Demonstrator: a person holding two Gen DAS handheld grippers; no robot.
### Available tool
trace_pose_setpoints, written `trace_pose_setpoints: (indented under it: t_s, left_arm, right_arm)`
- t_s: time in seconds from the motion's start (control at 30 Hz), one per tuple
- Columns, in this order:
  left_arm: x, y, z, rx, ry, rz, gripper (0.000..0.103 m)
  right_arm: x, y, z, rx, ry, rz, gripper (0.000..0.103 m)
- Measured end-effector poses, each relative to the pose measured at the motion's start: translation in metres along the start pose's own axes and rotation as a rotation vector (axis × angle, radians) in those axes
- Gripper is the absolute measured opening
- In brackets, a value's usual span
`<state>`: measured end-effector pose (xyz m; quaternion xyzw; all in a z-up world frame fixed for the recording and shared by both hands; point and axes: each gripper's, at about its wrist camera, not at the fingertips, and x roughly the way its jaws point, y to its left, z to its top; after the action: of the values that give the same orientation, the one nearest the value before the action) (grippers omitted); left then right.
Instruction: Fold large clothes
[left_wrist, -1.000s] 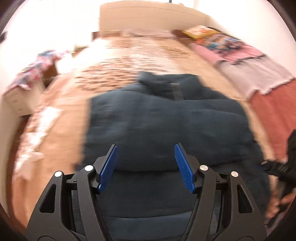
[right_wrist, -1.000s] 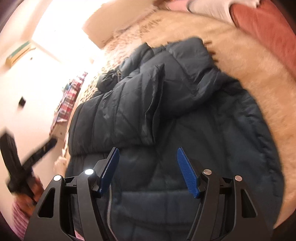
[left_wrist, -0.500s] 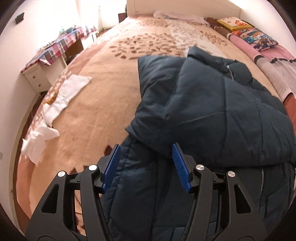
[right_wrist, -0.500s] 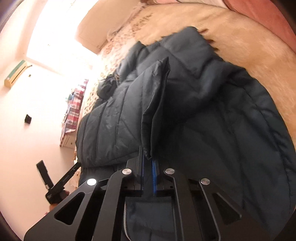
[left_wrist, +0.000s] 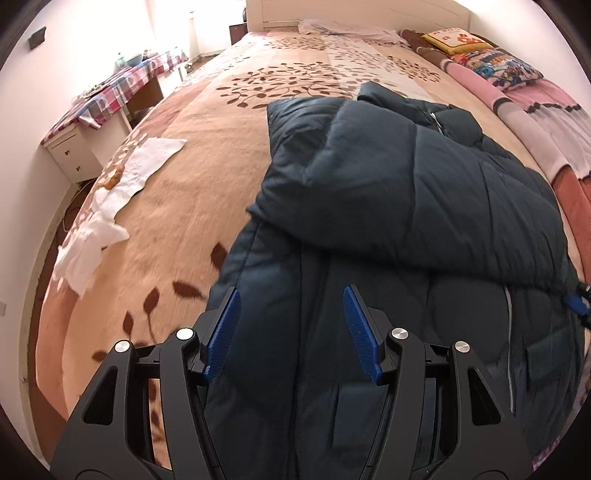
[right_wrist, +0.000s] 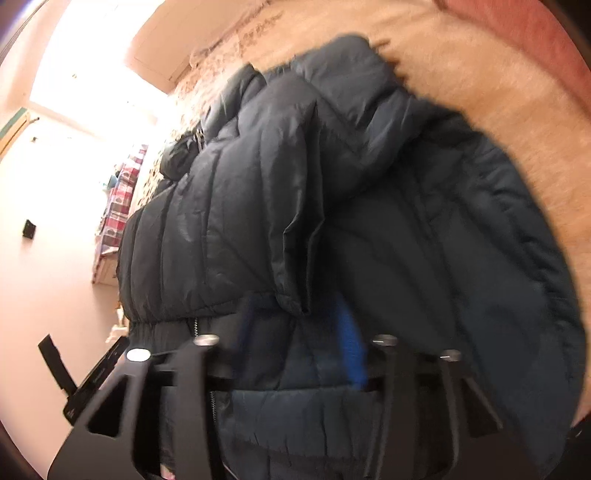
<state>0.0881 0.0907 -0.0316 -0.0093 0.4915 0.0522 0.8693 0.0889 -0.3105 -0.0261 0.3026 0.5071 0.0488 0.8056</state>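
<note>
Dark blue puffer jacket (left_wrist: 424, 206) lies flat on bed (left_wrist: 207, 147), long axis running near-to-far: hem at near edge, collar and hood at far end toward headboard. Both sleeves look already folded across the chest; one sleeve panel lies slantwise over the body in the left wrist view.

Left gripper (left_wrist: 291, 328): open, blue pads apart, nothing pinched. It hangs just above the near-left part of the jacket, over the hem zone, left side seam just left of it. Jacket body stretches away far and right from here.

Right gripper (right_wrist: 299, 332): blurred, jaws opening. The sleeve's cuff end sits between them, but pads don't seem to press it, so I read it as a release. It sits over the near-right part, zipper (right_wrist: 212, 402) just to its left.

Judgement: both tools are at the near end, one per side, roughly level w/ each other. Next fold likely goes along the long axis, hem carried far toward the collar, each gripper taking its own hem corner. Left is nearer the left edge; the right has the sleeve to clear first.

White cloth (left_wrist: 110, 206) lies well apart, left on bed.
</note>
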Motion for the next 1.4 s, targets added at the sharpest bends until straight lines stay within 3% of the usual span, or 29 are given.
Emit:
trace_pose_setpoints:
  t_s: [0.27, 0.53, 0.77, 1.03, 1.4]
  left_arm:
    - [-0.032, 0.016, -0.042, -0.009, 0.013, -0.022, 0.058]
    - [-0.055, 0.034, -0.083, -0.023, 0.038, -0.018, 0.060]
    - [-0.068, 0.043, -0.122, -0.011, 0.078, -0.034, 0.063]
    - [-0.071, 0.043, -0.165, 0.040, 0.128, -0.078, 0.065]
    - [-0.063, 0.048, -0.182, 0.029, 0.173, -0.100, 0.066]
  right_arm:
    - [-0.051, 0.002, -0.041, -0.182, -0.053, -0.085, 0.071]
    - [-0.087, -0.016, -0.090, -0.246, -0.027, -0.121, 0.082]
    - [-0.105, -0.026, -0.117, -0.291, -0.009, -0.175, 0.084]
    - [-0.115, -0.061, -0.138, -0.256, 0.025, -0.232, 0.084]
    - [-0.104, -0.070, -0.152, -0.282, 0.080, -0.281, 0.084]
